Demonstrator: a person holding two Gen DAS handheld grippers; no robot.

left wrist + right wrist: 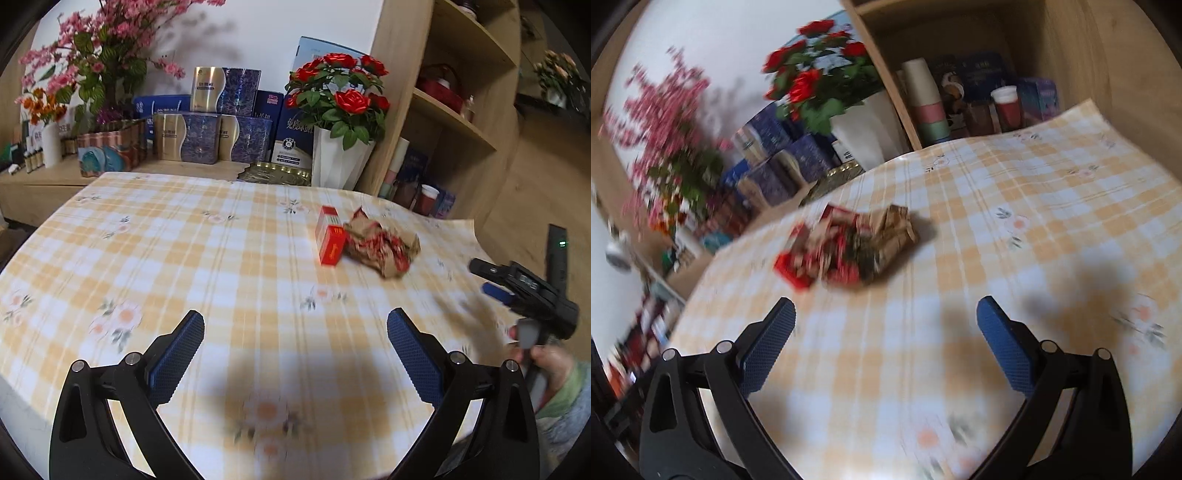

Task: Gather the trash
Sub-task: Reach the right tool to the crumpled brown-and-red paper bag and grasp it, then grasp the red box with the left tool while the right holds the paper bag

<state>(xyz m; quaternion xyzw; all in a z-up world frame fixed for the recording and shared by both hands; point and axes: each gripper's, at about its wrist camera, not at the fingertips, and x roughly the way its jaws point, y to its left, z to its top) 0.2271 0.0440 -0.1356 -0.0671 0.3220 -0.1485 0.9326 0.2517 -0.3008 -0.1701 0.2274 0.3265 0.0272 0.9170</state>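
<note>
Right wrist view: right claw (pixel 885 325) released, empty, facing crumpled wrapper (pixel 882 243) just ahead and slightly left, long axis crosswise. Red box (pixel 330 240) touching wrapper's far side, upright in left view. Left claw (pixel 295 328) released too, well apart from wrapper; right nearer. On bench (pixel 184 240): one wrapper, one box.

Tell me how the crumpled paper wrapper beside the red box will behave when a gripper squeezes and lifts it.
The crumpled wrapper looks creased and hollow, so it will probably crush further between the pads rather than resist. It seems thin paper, likely very light. It lies against the red box, so a push may nudge the box too; the right wrist view is too blurred to confirm contact.
</note>
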